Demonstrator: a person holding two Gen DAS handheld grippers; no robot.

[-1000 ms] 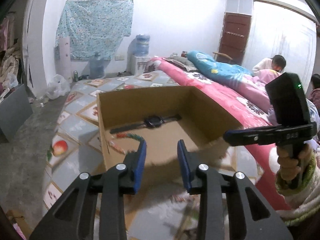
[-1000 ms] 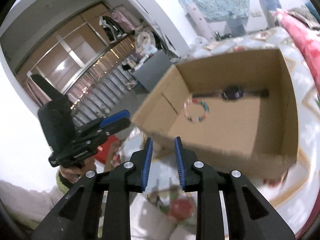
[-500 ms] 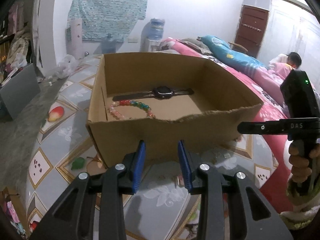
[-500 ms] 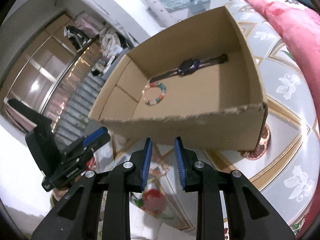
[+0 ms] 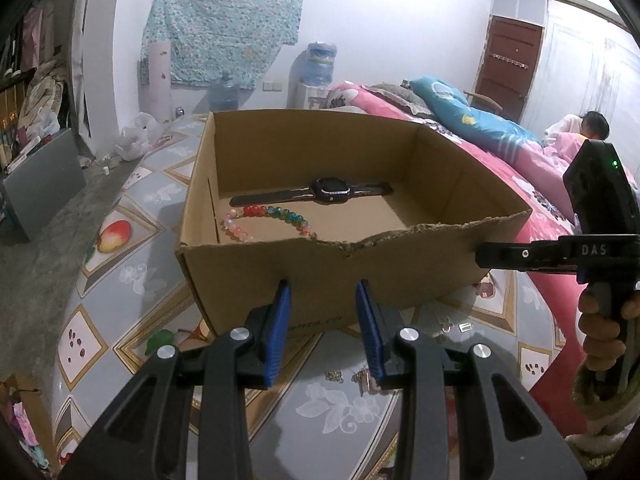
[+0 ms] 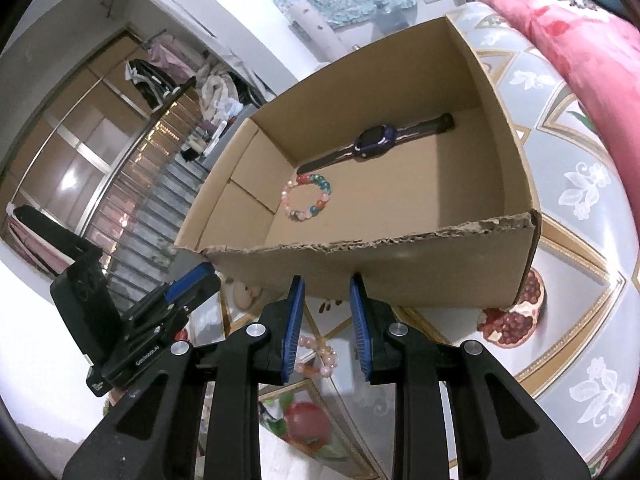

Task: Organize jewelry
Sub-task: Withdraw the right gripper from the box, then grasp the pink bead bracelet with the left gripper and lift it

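In the left wrist view, the cardboard box (image 5: 332,272) fills the middle of the frame, standing on a patterned mat (image 5: 132,280). Inside it, a colourful bead bracelet (image 5: 268,220) lies at the left and a dark watch (image 5: 332,190) lies behind it, close to the far wall. The left gripper (image 5: 322,328) sits at the lower centre, its jaws apart with nothing between them, pointing at the near wall of the box. Some small metal pieces (image 5: 352,376) lie on the mat just beside its right finger. At the right edge a hand (image 5: 604,328) holds the right gripper.

In the right wrist view, the right gripper (image 6: 326,324) is at the lower centre, jaws also apart and empty. A pink bead bracelet (image 6: 316,354) lies on the mat between the fingers and just below them.

I think the risk is here: the torn near edge of the box is close in front of both grippers, so a push forward could shove the box. A grip on round beads may slip. Open mat remains at the left and right of the box.
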